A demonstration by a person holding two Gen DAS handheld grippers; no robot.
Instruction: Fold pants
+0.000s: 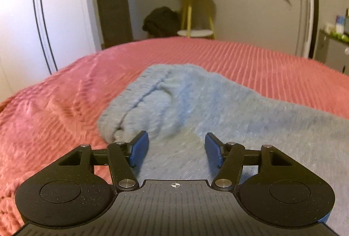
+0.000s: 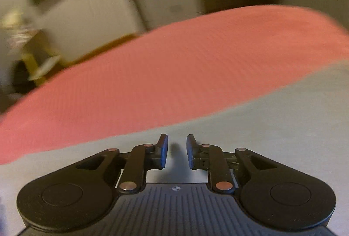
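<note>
The light blue pants (image 1: pixel 196 100) are being shown lying on the pink ribbed bedspread (image 1: pixel 65 105), directly beneath and ahead of the left gripper (image 1: pixel 176 148), whose blue pads (image 1: pixel 139 148) are being held spread well apart with only loose fabric seen in the gap and nothing being pinched. The gripper is being aimed downward at a slant over the cloth, its black body filling the lower part of the left wrist view. The ribbed waistband (image 1: pixel 135 94) is being seen ahead and to the left of the pads, bunched and curving, while the rest of the garment is running off to the right of the claw, so the long axis is lying roughly across the view, from the waistband at the left toward the right edge. In the right wrist view, much blurred, the right gripper (image 2: pixel 177 150) is being held tilted down over a flat stretch of the pants (image 2: pixel 240 126), its pads (image 2: pixel 163 148) being kept narrowly apart with a small gap between them and no cloth caught there; the edge of the fabric is running slantwise just ahead of the fingers, with bedspread (image 2: pixel 174 61) beyond. Far ahead of the left claw a yellow-legged side table (image 1: pixel 192 15) is being seen carrying small ornaments, too blurred to be told apart
</note>
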